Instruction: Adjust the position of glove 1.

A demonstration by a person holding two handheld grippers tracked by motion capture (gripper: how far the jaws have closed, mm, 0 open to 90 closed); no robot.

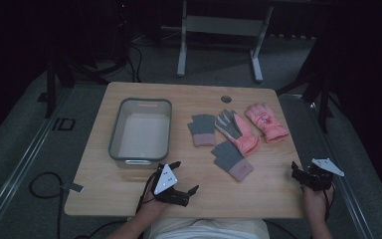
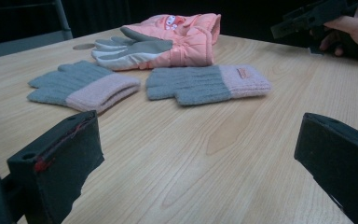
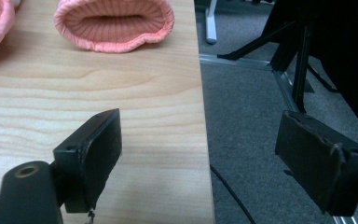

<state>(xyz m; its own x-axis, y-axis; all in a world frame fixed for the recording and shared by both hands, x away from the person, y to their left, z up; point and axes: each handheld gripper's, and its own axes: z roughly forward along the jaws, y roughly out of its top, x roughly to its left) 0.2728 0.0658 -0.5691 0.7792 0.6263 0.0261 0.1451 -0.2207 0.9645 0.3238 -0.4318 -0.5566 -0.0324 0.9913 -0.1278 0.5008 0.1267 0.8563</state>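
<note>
While both grippers wait at the near edge of the table (image 1: 129,199), nothing counts as started.

Left gripper (image 1: 181,180): jaws spread wide, nothing between them; parked just in front of the bin (image 1: 113,144), aimed across the wood at the gloves.

Right gripper (image 1: 303,174): jaws equally wide, empty; far right of the bin, at the table's right edge, one jaw over wood and the other out over the floor (image 3: 261,140).

Bin: grey, standing on the left half of the table, holding nothing.

Gloves, all four to the right of the bin and all flat on the wood:
- grey knit glove (image 1: 203,129) with pink cuff, nearest the bin;
- second grey knit glove (image 1: 232,159), further right and nearer the person;
- pink glove (image 1: 238,130) with grey palm up, touching the second knit glove;
- pink glove (image 1: 266,122), farthest from the bin, cuff opening turned toward the right gripper.

Judged stage: zero of four gloves moved, presumably bound for the bin. Left to do: every pick and every drop. Nearest candidate for the left gripper: the second knit glove.
</note>
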